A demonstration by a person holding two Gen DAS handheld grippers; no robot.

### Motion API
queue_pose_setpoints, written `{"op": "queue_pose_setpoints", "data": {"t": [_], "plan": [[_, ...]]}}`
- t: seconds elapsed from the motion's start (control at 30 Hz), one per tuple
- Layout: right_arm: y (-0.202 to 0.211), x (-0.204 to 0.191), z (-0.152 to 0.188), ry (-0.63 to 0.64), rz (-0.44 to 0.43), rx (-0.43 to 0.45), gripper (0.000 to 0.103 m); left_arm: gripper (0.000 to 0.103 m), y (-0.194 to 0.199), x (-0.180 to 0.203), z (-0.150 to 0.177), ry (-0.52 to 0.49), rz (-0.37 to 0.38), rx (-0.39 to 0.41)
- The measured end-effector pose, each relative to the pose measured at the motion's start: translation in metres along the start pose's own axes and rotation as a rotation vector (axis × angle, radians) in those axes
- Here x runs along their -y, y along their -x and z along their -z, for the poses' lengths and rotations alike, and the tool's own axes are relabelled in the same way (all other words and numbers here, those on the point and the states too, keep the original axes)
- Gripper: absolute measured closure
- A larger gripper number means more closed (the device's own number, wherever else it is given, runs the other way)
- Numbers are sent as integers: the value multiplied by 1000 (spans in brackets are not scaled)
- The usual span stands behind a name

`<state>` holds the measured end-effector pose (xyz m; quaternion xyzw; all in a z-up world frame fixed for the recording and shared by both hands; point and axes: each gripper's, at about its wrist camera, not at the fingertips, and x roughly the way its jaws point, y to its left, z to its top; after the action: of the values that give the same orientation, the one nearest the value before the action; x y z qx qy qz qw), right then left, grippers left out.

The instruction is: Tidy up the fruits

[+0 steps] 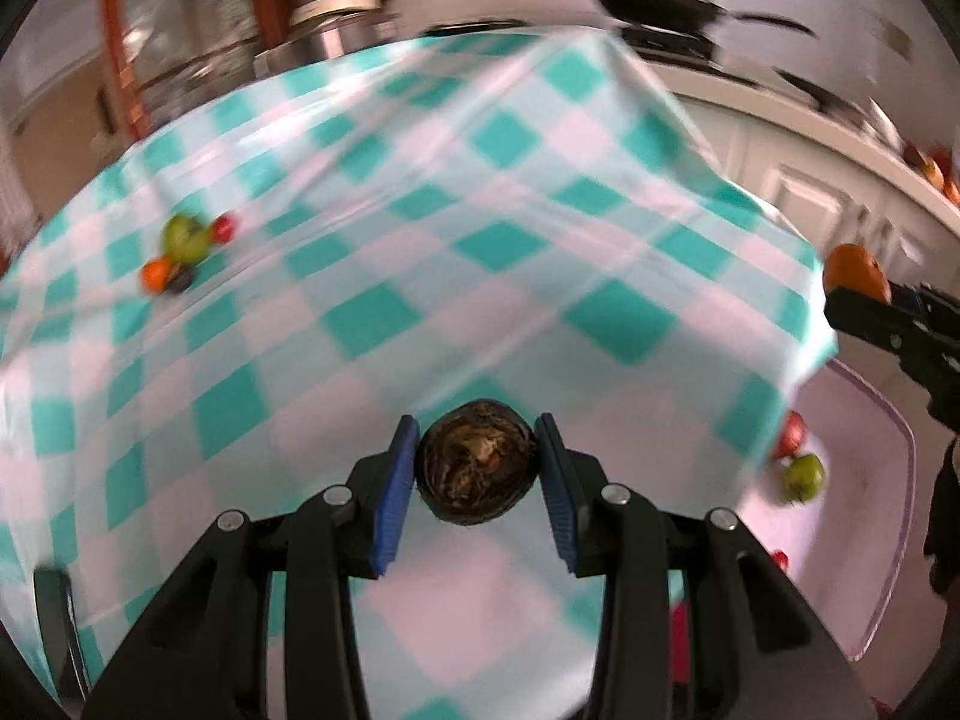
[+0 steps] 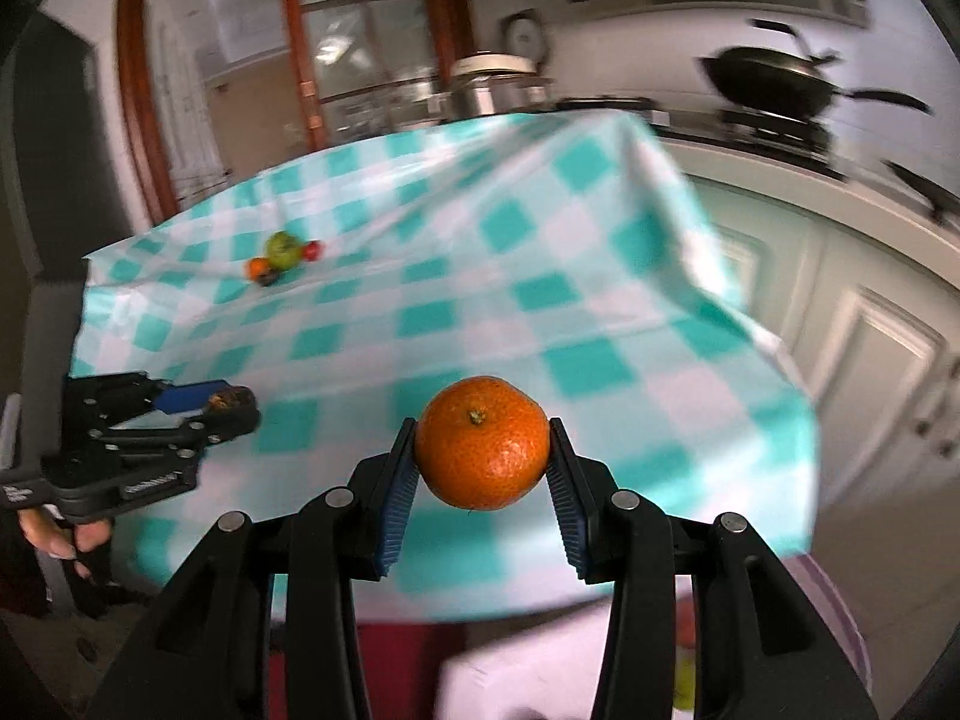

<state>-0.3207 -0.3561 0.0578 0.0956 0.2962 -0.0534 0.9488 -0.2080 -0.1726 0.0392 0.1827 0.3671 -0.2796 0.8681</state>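
Risks first. Both loads are carried above the checked cloth [image 1: 372, 192], and the frames are smeared, so a loss in transit is judged the main hazard. The dark brown fruit [image 1: 476, 468] is held by the left gripper [image 1: 476, 471] at its widest part only, near the pad tips; its skin looks wrinkled and uneven, so a roll forward out of the pads is judged possible if the tool is tipped further down. The orange [image 2: 482, 443] is smooth and round, pinched by the right gripper [image 2: 483, 456] at the sides w/ most of its body ahead of the pads; same slip risk. A fruit dropped near the cloth edge would prob. roll off toward the floor.

Second risk: the fruit cluster [image 1: 186, 252] on the far part of the cloth (green, orange, red, dark pieces, touching) could be scattered if a new fruit is set down hard against it.

Positions. Left gripper: clenched on the dark fruit, fruit centred between blue pads, clear of the cloth. Right gripper: clamped on the orange, stem end facing the camera, also off the cloth. The two tools are apart, left one seen at the left edge of the right view. More fruit, red and green, lies on a pale mat [image 1: 870, 480] below the cloth's edge; exact surface not told.
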Motion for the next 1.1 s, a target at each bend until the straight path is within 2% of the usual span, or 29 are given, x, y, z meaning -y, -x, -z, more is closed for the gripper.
{"op": "queue_pose_setpoints", "data": {"t": [0.17,0.33,0.6,0.73,0.93,1.1], "plan": [[25,51,31,-70,82,-7,61,63,-5,63,-5,-136,87,-33],[31,92,64,-108,168,-61,61,63,-4,126,2,-289,160,-47],[15,133,112,-113,285,-221,62,63,-14,212,31,-519,287,-130],[4,146,136,-120,303,-315,62,63,-29,243,53,-622,322,-178],[-15,152,180,-98,309,-496,62,63,-81,274,79,-677,356,-343],[-29,146,206,-71,290,-606,62,63,-130,289,93,-703,333,-452]]}}
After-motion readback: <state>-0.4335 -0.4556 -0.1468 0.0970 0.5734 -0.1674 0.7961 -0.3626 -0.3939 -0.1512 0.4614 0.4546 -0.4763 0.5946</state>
